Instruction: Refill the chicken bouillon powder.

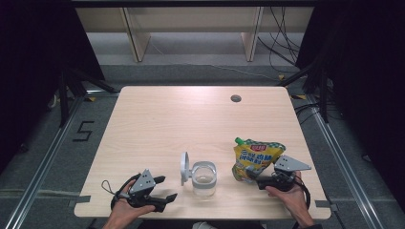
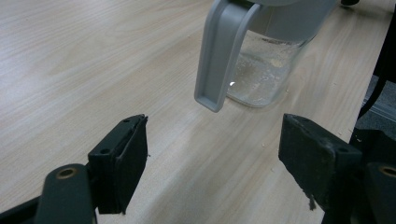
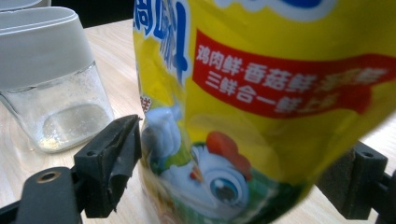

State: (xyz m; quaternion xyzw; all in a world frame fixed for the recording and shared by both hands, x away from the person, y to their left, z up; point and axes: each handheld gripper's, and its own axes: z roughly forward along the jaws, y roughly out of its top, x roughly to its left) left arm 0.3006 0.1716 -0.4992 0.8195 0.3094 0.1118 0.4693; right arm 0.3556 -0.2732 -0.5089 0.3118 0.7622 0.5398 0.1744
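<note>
- Where the high view looks down on it, the desk (image 1: pixel 191 119) is light wood, with a small round grommet (image 1: pixel 235 98) in its upper right part.
- Yellow pouch (image 1: pixel 254 158): stands upright at the lower right of the high view, green cap (image 1: pixel 238 141) at its upper left corner. Printed with blue and red lettering and a cartoon chicken, as the right gripper view (image 3: pixel 261 107) shows close up.
- Right gripper (image 1: pixel 267 179): held in a hand at the lower right of the high view. Its jaws sit one on each side of the pouch's lower part, closed against it, so the pouch is pinched between them.
- Glass jar (image 1: pixel 204 178): lower centre of the high view, just left of the pouch and apart from it. Clear body, grey collar, a thin layer of pale grains at the bottom (image 2: pixel 261 74).
- Grey lid (image 1: pixel 184 168): flipped open and standing on edge at the jar's left side.
- Left gripper (image 1: pixel 165 188): lower left of the high view, held in a hand and resting low over the desk edge. Its jaws are spread wide with nothing between them, pointing toward the jar; in the left gripper view the lid (image 2: pixel 219 56) hangs just beyond them.
</note>
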